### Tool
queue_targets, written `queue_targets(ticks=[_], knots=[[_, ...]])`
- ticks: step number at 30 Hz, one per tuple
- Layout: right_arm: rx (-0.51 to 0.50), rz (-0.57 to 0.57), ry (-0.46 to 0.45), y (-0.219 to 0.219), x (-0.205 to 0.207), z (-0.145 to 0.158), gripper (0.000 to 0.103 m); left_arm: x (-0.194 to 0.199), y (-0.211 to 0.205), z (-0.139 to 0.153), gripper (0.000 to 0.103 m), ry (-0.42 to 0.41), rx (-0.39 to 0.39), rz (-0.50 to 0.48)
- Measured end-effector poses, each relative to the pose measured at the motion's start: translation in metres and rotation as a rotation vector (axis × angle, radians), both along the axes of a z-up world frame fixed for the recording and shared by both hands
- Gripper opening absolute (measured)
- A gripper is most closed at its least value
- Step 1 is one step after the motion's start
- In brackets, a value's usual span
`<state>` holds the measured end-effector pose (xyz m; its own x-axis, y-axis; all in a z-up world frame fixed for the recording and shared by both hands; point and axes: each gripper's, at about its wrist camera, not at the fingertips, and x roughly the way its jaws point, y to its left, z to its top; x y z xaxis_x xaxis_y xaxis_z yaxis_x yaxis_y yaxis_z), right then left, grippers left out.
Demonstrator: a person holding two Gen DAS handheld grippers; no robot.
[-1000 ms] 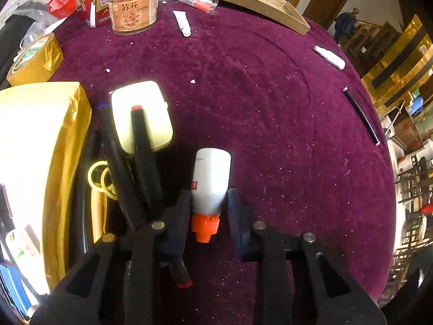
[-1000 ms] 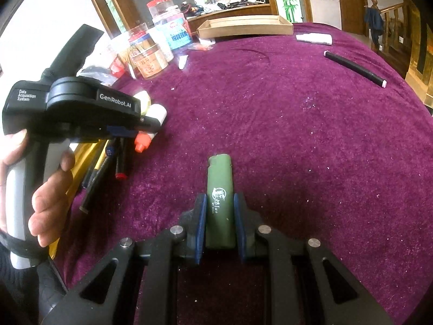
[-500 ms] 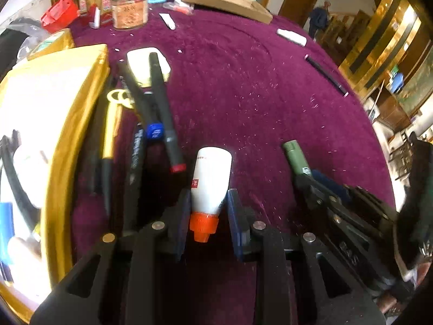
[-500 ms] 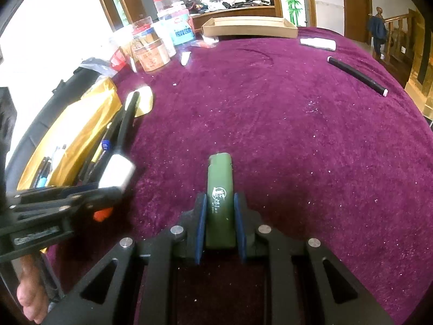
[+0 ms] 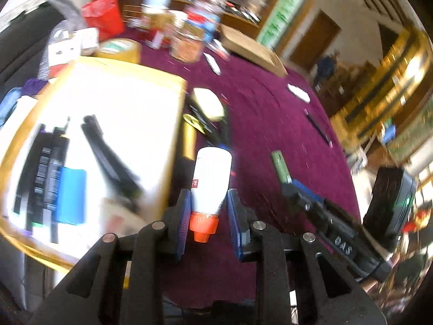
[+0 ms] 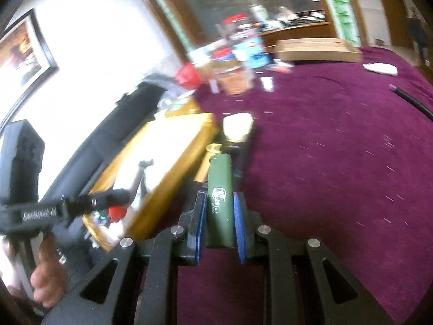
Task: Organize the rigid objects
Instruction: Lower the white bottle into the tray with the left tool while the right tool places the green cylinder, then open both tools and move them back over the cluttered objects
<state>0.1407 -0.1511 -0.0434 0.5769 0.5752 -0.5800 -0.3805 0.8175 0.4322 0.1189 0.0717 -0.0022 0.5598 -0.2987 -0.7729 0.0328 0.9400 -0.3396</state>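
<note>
The gold tray (image 5: 173, 124) at the left holds dark pens and a blue item on its white floor; just right of its edge the left gripper (image 5: 208, 208) has its fingers closed on a white bottle (image 5: 212, 178), orange cap toward the camera. Further right, over the purple cloth (image 6: 338, 162), the right gripper (image 6: 219, 222) clamps a green lighter (image 6: 219, 189); its tip points toward the tray's near corner.

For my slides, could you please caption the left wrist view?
Left gripper holds a white bottle with an orange cap beside the gold box.
</note>
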Motion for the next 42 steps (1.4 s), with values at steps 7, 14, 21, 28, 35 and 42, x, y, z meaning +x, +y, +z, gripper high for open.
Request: queue_targets(ticks=[7, 14, 21, 28, 35, 42], knots=[[0.018, 0.124, 0.045, 0.076, 0.043, 0.012, 0.018, 0.048, 0.096, 0.019, 0.024, -0.048, 0.032, 0.184], [-0.049, 0.165, 0.123, 0.141, 0.103, 0.000, 0.018, 0.128, 0.153, -0.014, 0.024, 0.045, 0.016, 0.223], [-0.136, 0.165, 0.188, 0.176, 0.149, -0.025, 0.018, 0.172, 0.170, -0.056, 0.024, 0.142, -0.009, 0.255], [-0.235, 0.167, 0.188, 0.200, 0.159, -0.036, 0.018, 0.177, 0.164, -0.072, 0.024, 0.188, 0.056, 0.255], [-0.243, 0.188, 0.206, 0.201, 0.159, -0.029, 0.023, 0.177, 0.163, -0.068, 0.033, 0.206, 0.044, 0.239], [0.029, 0.178, 0.106, 0.125, 0.090, 0.012, 0.049, 0.098, 0.141, -0.006, 0.057, 0.014, 0.090, 0.289]])
